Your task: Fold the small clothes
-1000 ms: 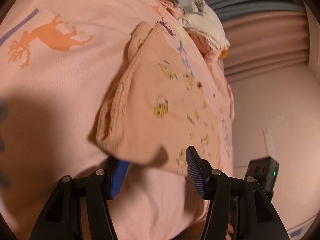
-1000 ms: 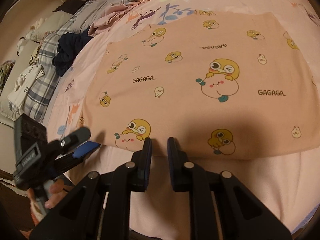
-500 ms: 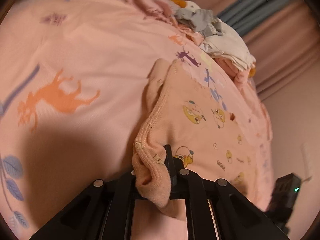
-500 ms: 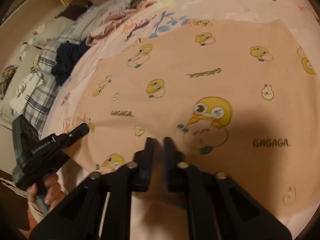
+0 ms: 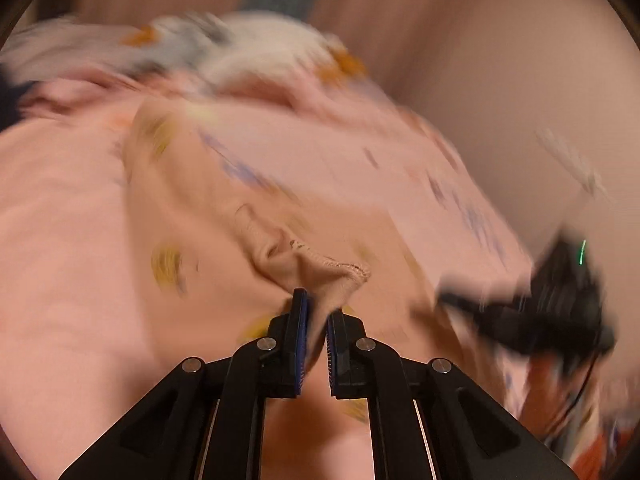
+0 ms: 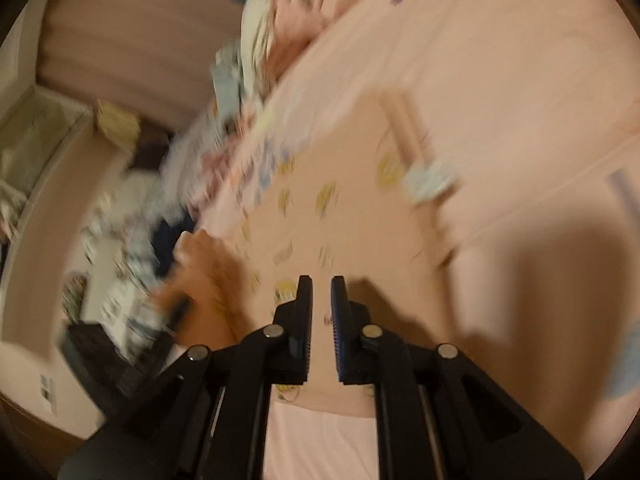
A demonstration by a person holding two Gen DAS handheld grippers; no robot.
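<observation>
A small peach garment with yellow cartoon prints (image 5: 224,208) lies on the pink bed sheet (image 5: 60,240). My left gripper (image 5: 318,308) is shut on its ribbed hem (image 5: 336,272) and holds the corner lifted over the cloth. The same garment shows in the right wrist view (image 6: 340,200), blurred. My right gripper (image 6: 322,292) sits over the garment's near edge with its jaws almost together; no cloth shows between them. The right gripper appears at the right of the left wrist view (image 5: 560,308). The hand holding the left gripper (image 6: 200,264) shows in the right wrist view.
A pile of other clothes (image 5: 248,56) lies at the far side of the bed, with curtains (image 5: 360,8) behind. Pillows and dark clothes (image 6: 132,240) lie beyond the garment's left side. Both views are motion-blurred.
My left gripper closed on the garment's hem and has lifted and carried the corner across the cloth. My right gripper has swung round over the garment, still nearly closed.
</observation>
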